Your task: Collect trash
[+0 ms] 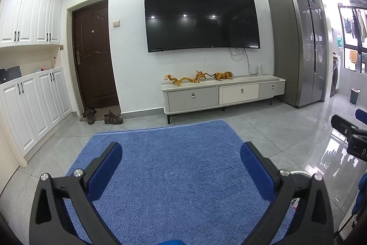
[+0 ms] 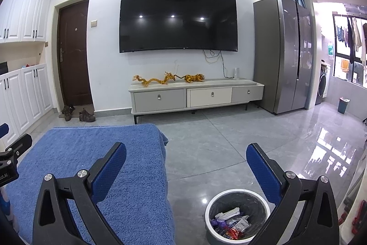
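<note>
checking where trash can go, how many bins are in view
2. A white-rimmed bin with wrappers inside stands on the floor beside the blue rug, below the right gripper. A blue bin stands far right near the washing machine. Others may be hidden.

Left tool (image 1: 181,161) and right tool (image 2: 186,162) gape, empty.

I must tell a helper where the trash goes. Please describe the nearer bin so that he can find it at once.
Start from the blue rug; the grey tiled floor lies to its right. There, just off the rug's near edge, stands the bin: round, white-rimmed, with a dark liner and wrappers inside. The other bin, far off past the fridge, is blue.
</note>
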{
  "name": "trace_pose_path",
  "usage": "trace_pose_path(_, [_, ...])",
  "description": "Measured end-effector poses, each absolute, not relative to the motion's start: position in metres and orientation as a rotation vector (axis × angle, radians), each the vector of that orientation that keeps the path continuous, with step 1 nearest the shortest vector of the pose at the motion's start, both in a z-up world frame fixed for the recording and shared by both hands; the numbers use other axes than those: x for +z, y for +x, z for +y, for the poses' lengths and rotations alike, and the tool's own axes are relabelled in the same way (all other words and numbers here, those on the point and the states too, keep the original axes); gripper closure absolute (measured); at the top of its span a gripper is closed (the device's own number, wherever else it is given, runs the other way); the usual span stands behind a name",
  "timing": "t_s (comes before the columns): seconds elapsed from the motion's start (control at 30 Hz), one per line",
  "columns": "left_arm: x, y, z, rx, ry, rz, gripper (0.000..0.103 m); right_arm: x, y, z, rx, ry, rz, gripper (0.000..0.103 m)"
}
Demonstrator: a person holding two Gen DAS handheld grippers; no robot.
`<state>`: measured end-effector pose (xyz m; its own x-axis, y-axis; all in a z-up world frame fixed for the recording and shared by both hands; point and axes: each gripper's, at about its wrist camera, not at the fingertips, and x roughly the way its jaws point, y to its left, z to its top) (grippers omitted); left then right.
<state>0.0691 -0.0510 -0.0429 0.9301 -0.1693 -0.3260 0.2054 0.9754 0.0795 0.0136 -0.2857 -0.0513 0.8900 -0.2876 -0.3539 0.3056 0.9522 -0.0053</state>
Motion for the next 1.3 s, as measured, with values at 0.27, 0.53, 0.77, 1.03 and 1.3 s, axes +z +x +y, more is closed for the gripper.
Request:
trace_pose_path(0.27, [-0.0406,0.0688,-0.0495,-0.189,0.11,0.313,0.0,-0.0505,0.0108,-0.2853,-0.311,0.05,0.355,0.001])
trace_pose_path(0.53, [-0.0407,0.0672,-0.0509,-0.191,0.114,0.316,0.0,-0.0507,0.0088,-0.2868,-0.315,0.048,0.355,0.001])
trace_pose_path(0.77, [-0.0411,0.065,-0.0514,-0.191,0.113,0.31,0.0,-0.0473,0.0085,-0.2879,-0.314,0.042,0.349,0.001])
trace_pose_path(1.03, [-0.0417,0.067,-0.0467,-0.185,0.109,0.31,0.0,-0.0483,0.0074,-0.2897,-0.316,0.041,0.348,0.001])
trace_pose_path(1.3, [-0.0436,0.0685,-0.0475,-0.188,0.111,0.318,0.0,-0.0458,0.0053,-0.2918,-0.321,0.037,0.342,0.001])
